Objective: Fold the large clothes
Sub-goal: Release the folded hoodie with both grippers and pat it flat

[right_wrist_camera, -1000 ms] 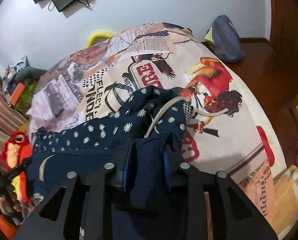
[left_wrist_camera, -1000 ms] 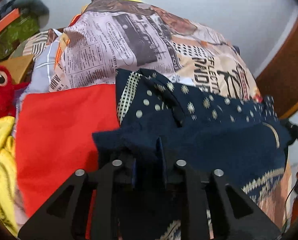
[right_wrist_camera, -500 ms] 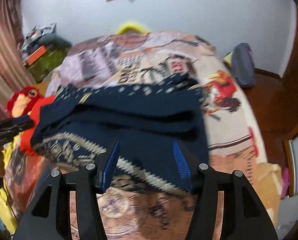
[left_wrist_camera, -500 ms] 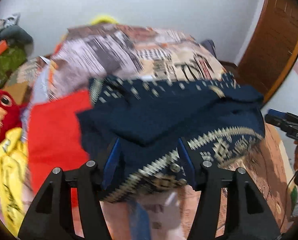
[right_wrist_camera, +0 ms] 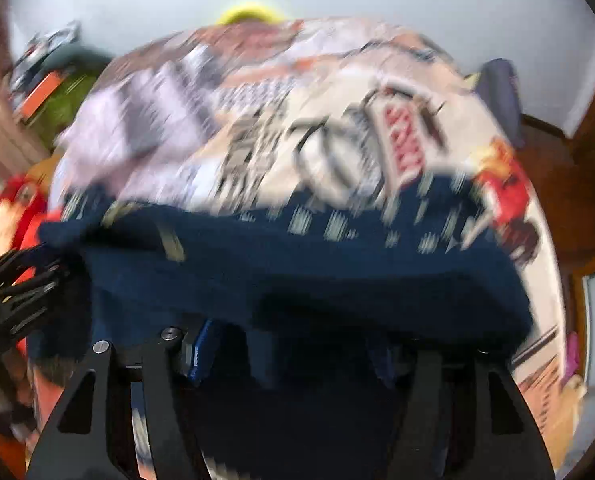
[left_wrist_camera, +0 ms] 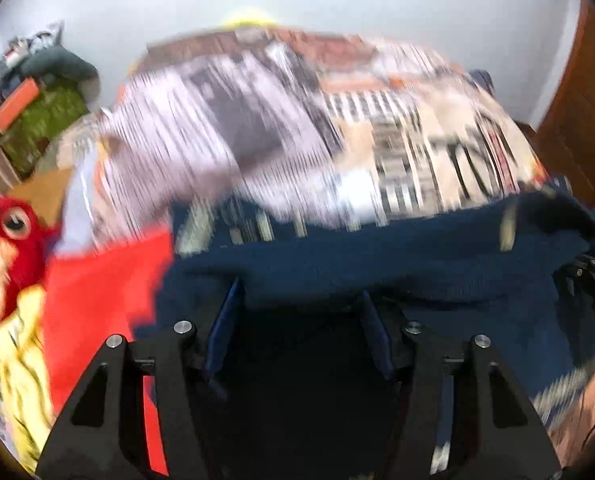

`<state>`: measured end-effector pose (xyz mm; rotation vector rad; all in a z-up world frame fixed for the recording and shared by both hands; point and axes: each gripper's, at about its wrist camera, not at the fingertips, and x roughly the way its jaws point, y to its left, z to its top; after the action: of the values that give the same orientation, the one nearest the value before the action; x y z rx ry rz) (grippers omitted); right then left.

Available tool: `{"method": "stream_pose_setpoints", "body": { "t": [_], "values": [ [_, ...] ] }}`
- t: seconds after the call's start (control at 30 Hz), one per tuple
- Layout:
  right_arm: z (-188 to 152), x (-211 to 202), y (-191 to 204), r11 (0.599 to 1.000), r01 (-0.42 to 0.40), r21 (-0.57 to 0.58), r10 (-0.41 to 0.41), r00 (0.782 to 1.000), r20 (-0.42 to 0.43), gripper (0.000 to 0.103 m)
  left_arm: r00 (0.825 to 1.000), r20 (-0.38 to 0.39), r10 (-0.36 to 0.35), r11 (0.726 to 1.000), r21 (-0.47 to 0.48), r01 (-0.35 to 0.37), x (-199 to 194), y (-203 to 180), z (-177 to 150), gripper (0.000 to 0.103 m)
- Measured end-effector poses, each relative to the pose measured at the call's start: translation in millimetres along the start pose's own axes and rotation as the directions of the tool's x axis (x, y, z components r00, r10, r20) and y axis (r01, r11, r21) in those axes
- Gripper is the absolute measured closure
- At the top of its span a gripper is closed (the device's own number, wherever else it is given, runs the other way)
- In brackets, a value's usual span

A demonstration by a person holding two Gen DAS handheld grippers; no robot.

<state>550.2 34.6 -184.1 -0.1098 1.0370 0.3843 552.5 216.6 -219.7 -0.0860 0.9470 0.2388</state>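
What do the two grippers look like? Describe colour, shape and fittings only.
Both the left gripper and right gripper are matte black, with angular arms pierced by triangular cut-outs, round silver bolt heads at the joints, and blue pads lining the fingers. No cables or markings are legible.

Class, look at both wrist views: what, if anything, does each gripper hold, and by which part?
Nothing is held. The left gripper and right gripper both stand open, with the navy garment lying between and over their fingers.
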Motion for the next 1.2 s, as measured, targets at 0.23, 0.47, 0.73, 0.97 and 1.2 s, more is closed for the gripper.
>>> {"method": "stream_pose_setpoints", "body": {
  "t": [0.23, 0.47, 0.73, 0.97, 1.2],
  "values": [
    [-1, -37, 0, 0.996, -0.051, 0.077, 0.039, 0.988, 0.149, 0.044, 0.994, 0.086, -0.063, 0.995, -0.072, 0.069, -36, 26, 32, 0.043],
    [-53, -22, 24, 0.990, -0.012, -0.137, 0.019, 0.999, 0.047, 0.042, 0.985, -0.022, -0.169, 0.985, 0.027, 0.170, -27, -2, -37, 0.038],
    [-105, -33, -21, 0.999, 0.024, -0.023, -0.022, 0.998, 0.063, 0.015, 0.991, -0.048, -0.126, 0.991, 0.026, 0.128, -19, -2, -119, 0.031],
    [-132, -53, -59, 0.996, 0.013, 0.083, -0.013, 1.000, 0.004, 0.015, 0.996, -0.051, -0.073, 0.997, 0.012, 0.074, -48, 28, -143, 0.030],
    [-153, -79, -66, 0.993, 0.069, 0.095, -0.067, 0.997, -0.031, 0.015, 0.996, -0.077, -0.042, 0.990, -0.136, 0.032, -71, 85, -166, 0.029]
  ]
}}
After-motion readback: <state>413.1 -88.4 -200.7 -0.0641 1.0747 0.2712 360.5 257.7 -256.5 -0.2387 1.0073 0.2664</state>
